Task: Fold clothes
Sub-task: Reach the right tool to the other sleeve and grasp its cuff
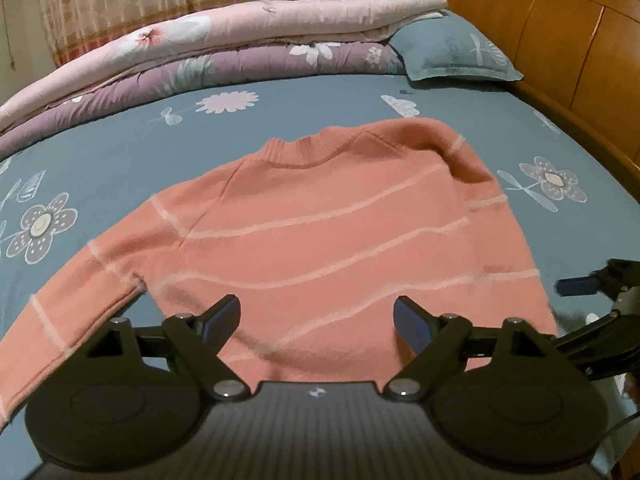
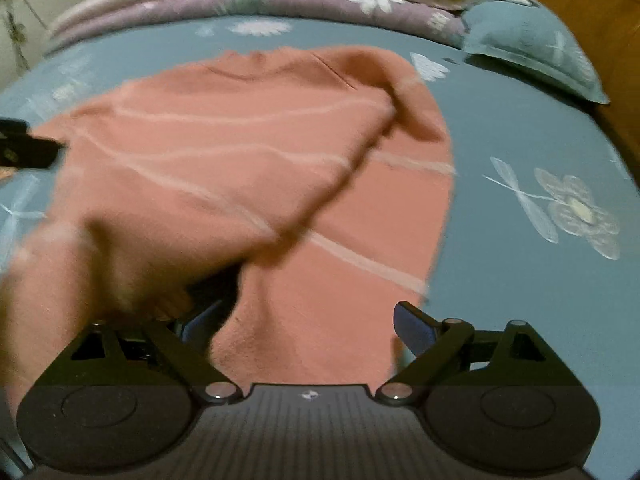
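Note:
A salmon-pink sweater with thin pale stripes lies flat on the blue flowered bedsheet, collar away from me. Its left sleeve stretches out to the left. Its right sleeve is folded across the body. My left gripper is open and empty over the sweater's hem. My right gripper is open, and sleeve cloth drapes over its left finger. The right gripper also shows at the right edge of the left wrist view.
A folded purple quilt and pink quilt are stacked at the far side of the bed. A blue pillow lies at the back right. A wooden headboard runs along the right.

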A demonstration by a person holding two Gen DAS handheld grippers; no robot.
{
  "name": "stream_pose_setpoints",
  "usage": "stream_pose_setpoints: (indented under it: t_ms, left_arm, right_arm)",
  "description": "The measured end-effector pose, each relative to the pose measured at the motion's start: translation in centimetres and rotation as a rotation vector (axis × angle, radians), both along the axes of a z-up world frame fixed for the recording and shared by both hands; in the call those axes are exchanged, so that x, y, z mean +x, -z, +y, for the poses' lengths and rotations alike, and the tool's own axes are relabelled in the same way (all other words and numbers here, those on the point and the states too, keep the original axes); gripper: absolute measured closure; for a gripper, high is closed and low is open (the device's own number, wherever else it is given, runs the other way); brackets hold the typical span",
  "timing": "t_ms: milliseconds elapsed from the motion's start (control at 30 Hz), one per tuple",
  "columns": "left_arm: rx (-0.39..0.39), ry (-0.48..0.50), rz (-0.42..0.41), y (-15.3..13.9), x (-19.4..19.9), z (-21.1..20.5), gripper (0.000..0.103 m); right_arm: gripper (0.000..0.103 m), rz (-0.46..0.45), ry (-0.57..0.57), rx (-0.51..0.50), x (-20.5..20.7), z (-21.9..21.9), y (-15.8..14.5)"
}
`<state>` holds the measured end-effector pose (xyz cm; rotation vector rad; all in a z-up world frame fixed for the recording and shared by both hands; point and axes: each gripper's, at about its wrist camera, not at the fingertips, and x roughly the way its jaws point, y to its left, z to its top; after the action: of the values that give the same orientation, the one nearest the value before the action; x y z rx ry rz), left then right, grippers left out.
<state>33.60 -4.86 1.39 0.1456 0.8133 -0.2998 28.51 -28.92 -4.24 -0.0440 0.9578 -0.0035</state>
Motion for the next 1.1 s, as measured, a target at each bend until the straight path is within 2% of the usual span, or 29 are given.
stream_pose_setpoints:
  t_ms: [167, 233, 367, 467, 567, 667, 800, 967, 1100]
  left_arm:
    - [0.006, -0.02, 0.01, 0.6, 0.0, 1.0, 0.019]
    - [-0.004, -0.01, 0.008, 0.6, -0.1, 1.0, 0.019]
    - [-0.019, 0.014, 0.001, 0.7, -0.1, 0.8, 0.018]
    - [-0.028, 0.022, -0.002, 0.7, -0.1, 0.8, 0.018]
    - [-0.034, 0.016, -0.007, 0.7, -0.5, 1.1, 0.018]
    - [-0.038, 0.001, -0.003, 0.9, -0.9, 1.6, 0.018]
    - [-0.029, -0.006, 0.005, 1.2, -1.0, 1.6, 0.018]
    - [-0.042, 0.037, -0.011, 0.7, -1.0, 0.7, 0.018]
    - [-0.035, 0.051, -0.024, 0.3, -1.2, 0.1, 0.018]
  right_arm:
    - [0.008, 0.037, 0.138, -0.082, -1.2, -3.4, -0.5]
    - [0.008, 0.041, 0.167, -0.067, -1.5, -4.3, -0.8]
    - [0.007, 0.032, 0.16, -0.039, -0.7, -3.1, -0.9]
    - [0.007, 0.045, 0.13, -0.03, 1.0, -1.1, 0.2]
    - [0.008, 0.082, 0.126, -0.126, 1.4, 0.1, 1.7]
    - [0.008, 0.077, 0.151, -0.176, 0.6, -0.5, 1.3]
    - [0.007, 0.075, 0.221, -0.196, 0.0, -1.9, 0.0]
    - [0.008, 0.127, 0.166, -0.179, 0.7, -0.3, 1.6]
    - [0.007, 0.105, 0.19, -0.254, -0.2, -1.1, 1.3]
